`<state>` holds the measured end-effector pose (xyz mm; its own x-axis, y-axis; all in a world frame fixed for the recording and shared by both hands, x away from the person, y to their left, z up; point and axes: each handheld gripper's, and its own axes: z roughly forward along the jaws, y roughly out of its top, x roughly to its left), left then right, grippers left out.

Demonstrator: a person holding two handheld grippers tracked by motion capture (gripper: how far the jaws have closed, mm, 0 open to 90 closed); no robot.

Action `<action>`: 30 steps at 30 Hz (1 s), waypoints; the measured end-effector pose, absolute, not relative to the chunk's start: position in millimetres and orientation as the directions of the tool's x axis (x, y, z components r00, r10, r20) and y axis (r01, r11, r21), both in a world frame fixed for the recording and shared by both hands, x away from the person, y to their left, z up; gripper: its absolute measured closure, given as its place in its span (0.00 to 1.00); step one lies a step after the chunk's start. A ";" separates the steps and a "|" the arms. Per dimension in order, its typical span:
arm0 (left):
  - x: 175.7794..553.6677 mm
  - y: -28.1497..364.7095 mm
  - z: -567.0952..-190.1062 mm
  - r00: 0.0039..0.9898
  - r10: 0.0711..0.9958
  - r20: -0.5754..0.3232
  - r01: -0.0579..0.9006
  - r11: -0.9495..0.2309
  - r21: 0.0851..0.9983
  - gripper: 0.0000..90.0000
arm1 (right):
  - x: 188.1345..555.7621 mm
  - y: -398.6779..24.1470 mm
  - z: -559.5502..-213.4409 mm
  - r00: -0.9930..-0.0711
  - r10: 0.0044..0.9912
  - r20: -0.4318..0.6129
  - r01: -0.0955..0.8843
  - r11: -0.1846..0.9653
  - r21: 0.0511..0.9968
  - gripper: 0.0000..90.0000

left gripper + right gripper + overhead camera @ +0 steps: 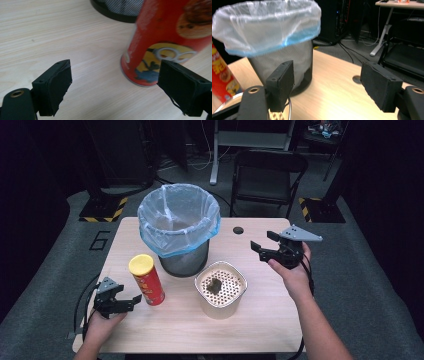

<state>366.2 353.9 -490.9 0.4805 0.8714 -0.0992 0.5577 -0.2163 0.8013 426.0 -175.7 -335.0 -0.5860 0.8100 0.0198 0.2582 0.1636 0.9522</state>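
A red chip can [146, 280] with a yellow lid stands upright at the table's left front. My left gripper [131, 301] is just left of it, open and empty. In the left gripper view, the can [170, 42] stands just beyond the left gripper [113, 72], nearer its right jaw. A black mesh bin [179, 227] with a clear liner stands at the back middle. In front of it is a white perforated container [220, 289] with a dark lump inside. My right gripper [261, 244] hovers open to the right of the bin, and the right gripper [327, 72] faces the bin [269, 37].
A round cable hole [238, 230] lies in the table [260, 315] behind the right gripper. A black folding chair [267, 175] stands past the far edge. Bare wood lies along the front and the right side. Cables trail from both grippers.
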 end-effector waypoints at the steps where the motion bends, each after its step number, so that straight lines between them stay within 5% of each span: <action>1: 365.8 352.6 -490.2 0.483 0.869 -0.106 0.558 -0.212 0.802 0.13 | 424.2 -177.4 -338.5 -0.584 0.812 0.011 0.259 0.174 0.950 0.30; 30: 378.1 313.6 -484.5 0.583 0.799 -0.146 0.493 -0.205 0.846 0.13 | 384.4 -206.7 -437.4 -0.493 0.870 0.011 0.368 0.197 0.909 0.28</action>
<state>378.1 313.6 -484.5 0.5829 0.7993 -0.1462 0.4930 -0.2048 0.8456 384.4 -206.7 -437.4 -0.4934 0.8697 0.0112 0.3680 0.1970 0.9087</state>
